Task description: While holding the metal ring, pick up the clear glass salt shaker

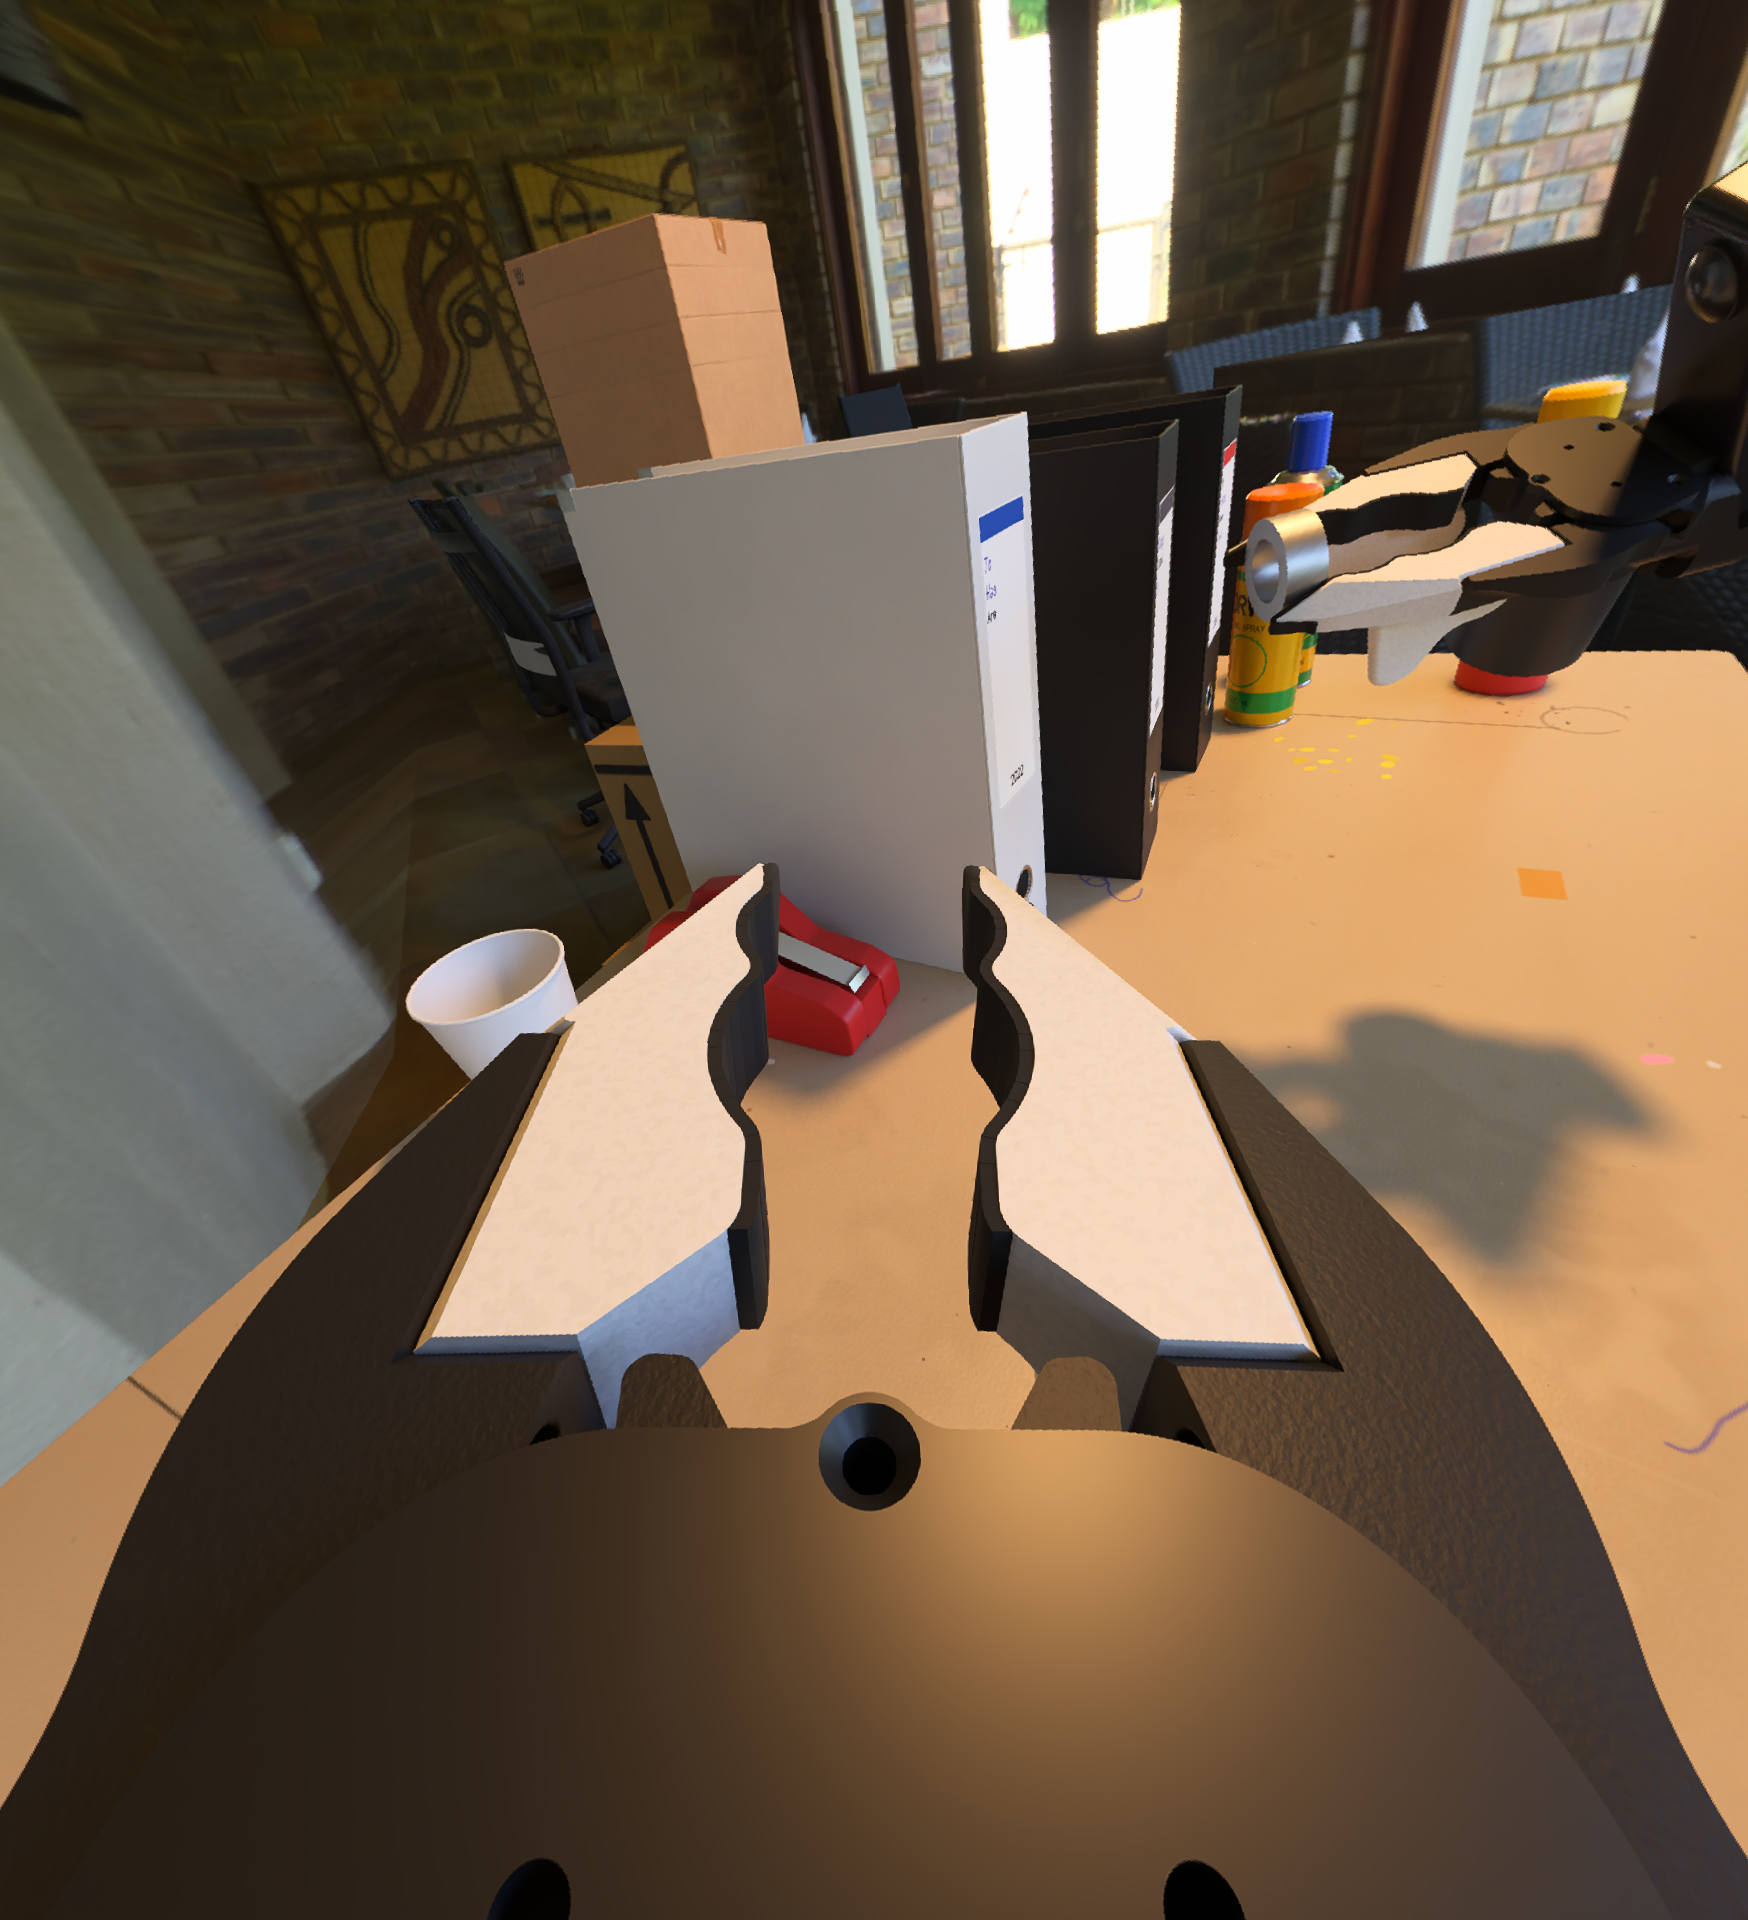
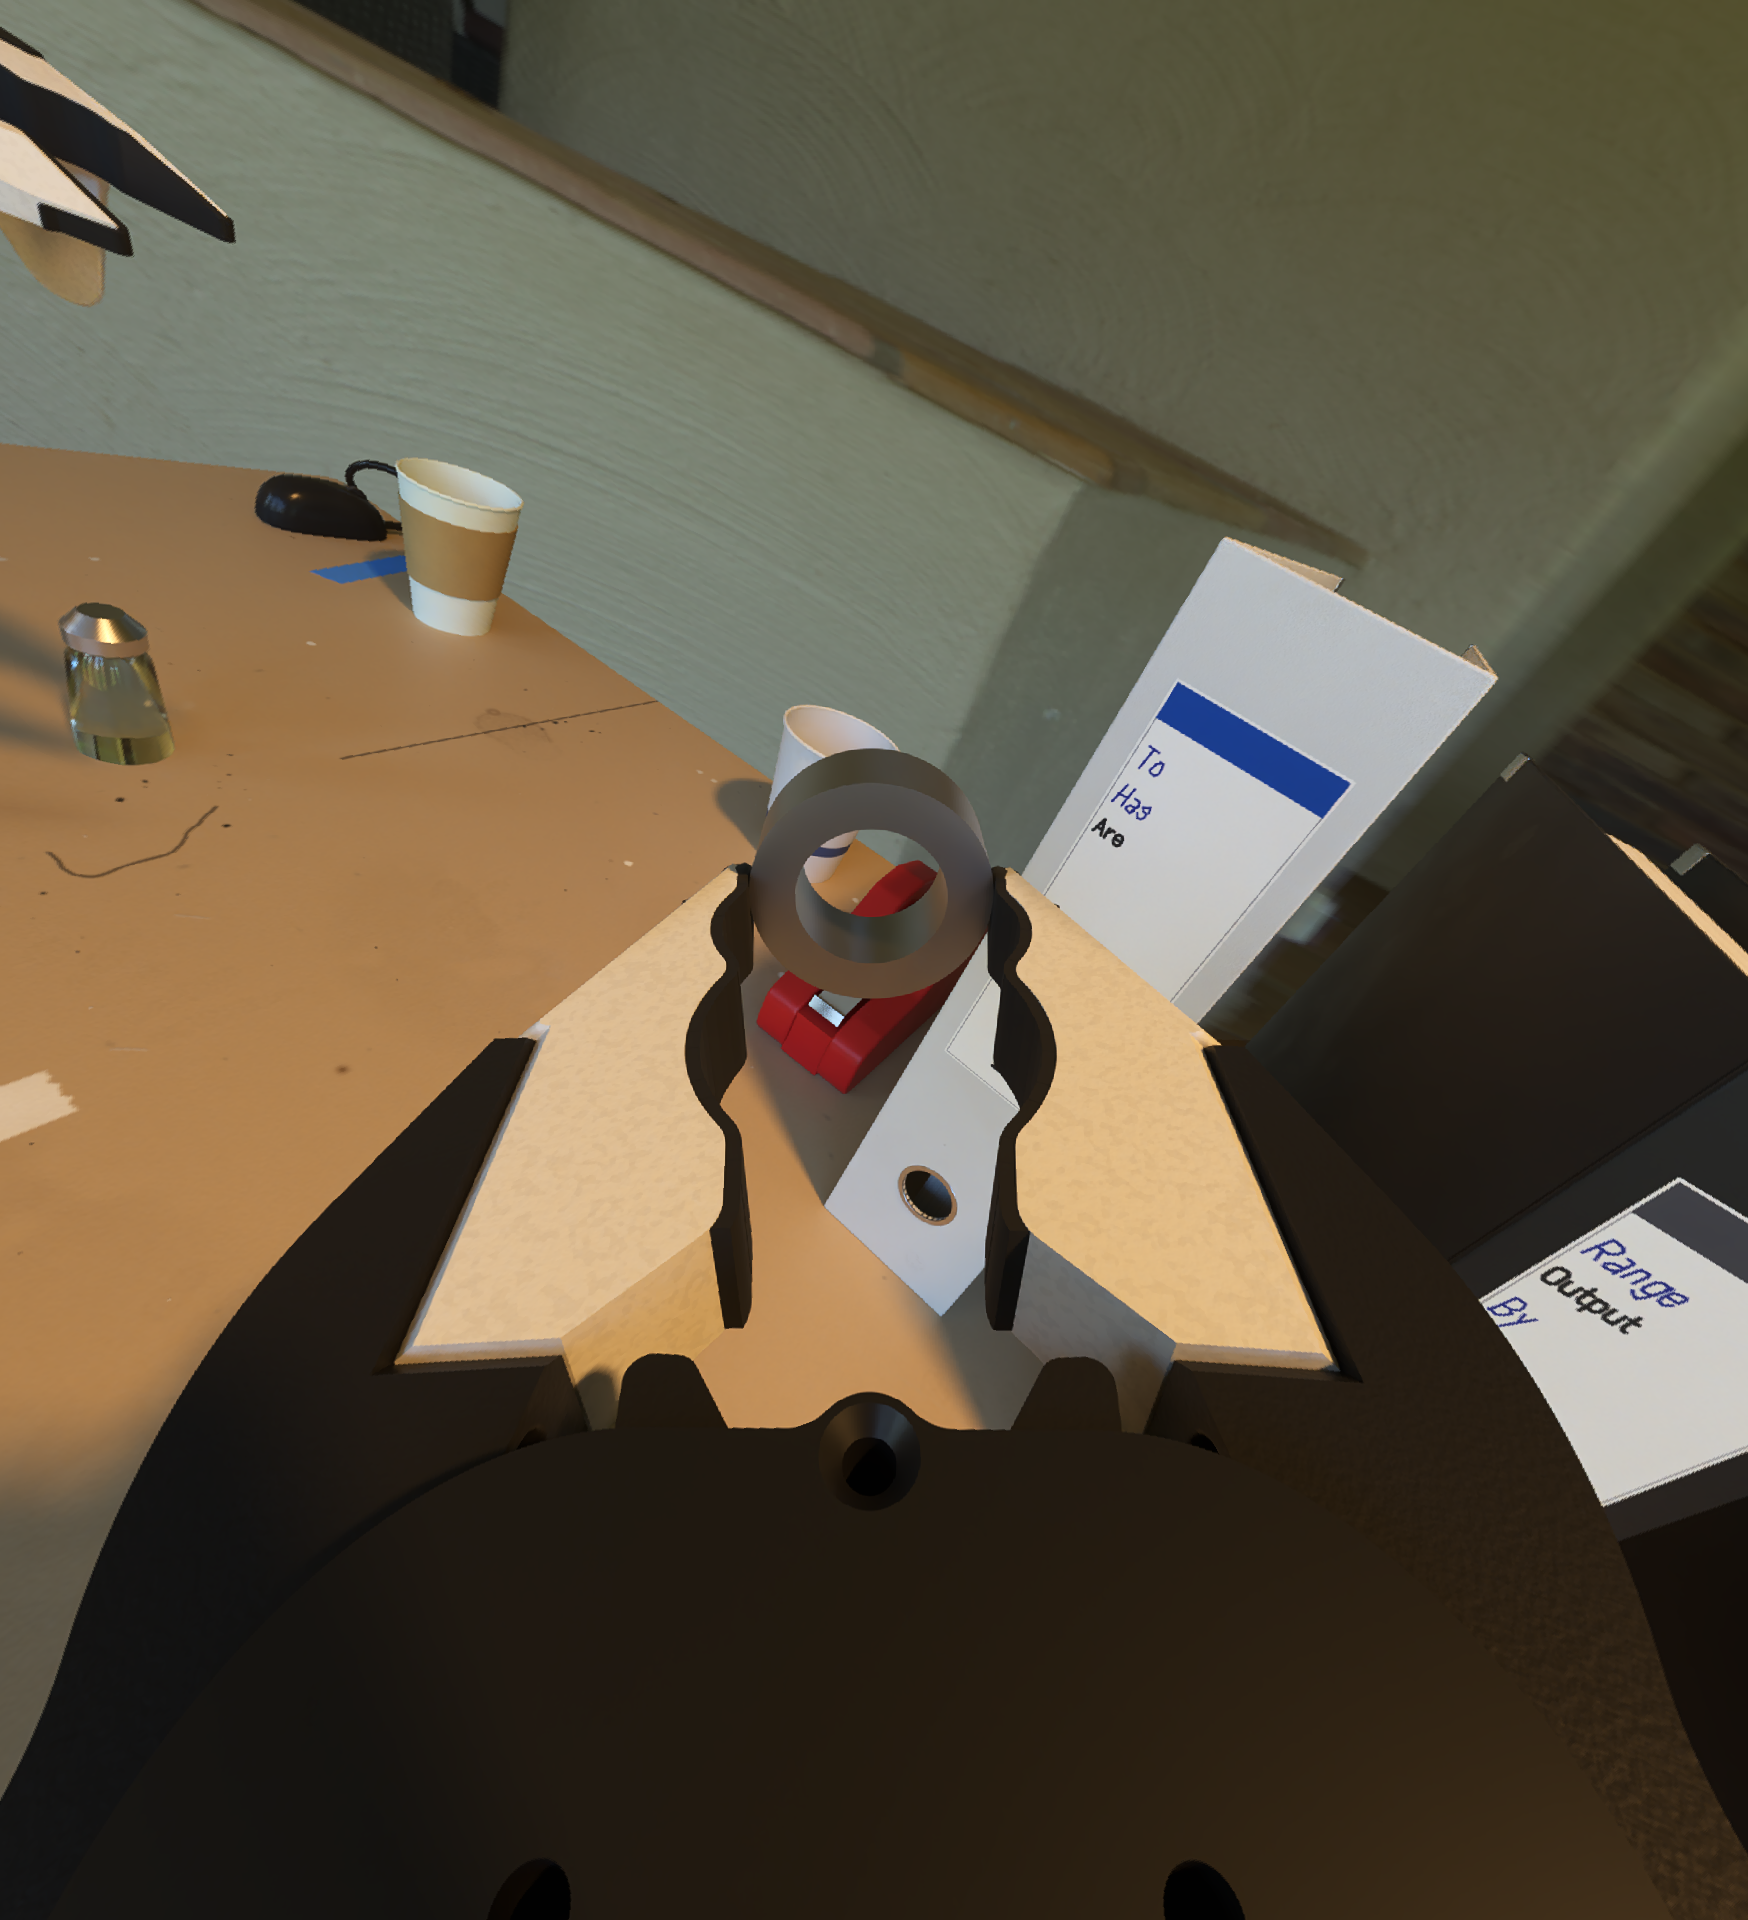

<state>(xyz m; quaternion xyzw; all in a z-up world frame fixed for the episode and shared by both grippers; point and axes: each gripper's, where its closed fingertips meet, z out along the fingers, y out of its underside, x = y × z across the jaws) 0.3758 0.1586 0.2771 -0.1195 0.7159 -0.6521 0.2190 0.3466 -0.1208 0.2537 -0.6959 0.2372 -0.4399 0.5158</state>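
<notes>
The clear glass salt shaker (image 2: 114, 691) with a metal cap stands upright on the tan table (image 2: 330, 935), at the far left of the right wrist view. It does not show in the left wrist view. My right gripper (image 2: 868, 883) is shut on the grey metal ring (image 2: 870, 810) and holds it in the air; it also shows in the left wrist view (image 1: 1296, 582) with the ring (image 1: 1285, 566). My left gripper (image 1: 868, 904) is open and empty above the table. Its tips show at the top left of the right wrist view (image 2: 174, 234), above and apart from the shaker.
A white binder (image 1: 828, 665) and black binders (image 1: 1109, 644) stand along the table's edge, with a red tape dispenser (image 1: 828, 987) and white cup (image 1: 491, 992) beside them. Spray cans (image 1: 1265, 665) stand farther back. A coffee cup (image 2: 454, 545) and a black mouse (image 2: 314, 507) lie beyond the shaker.
</notes>
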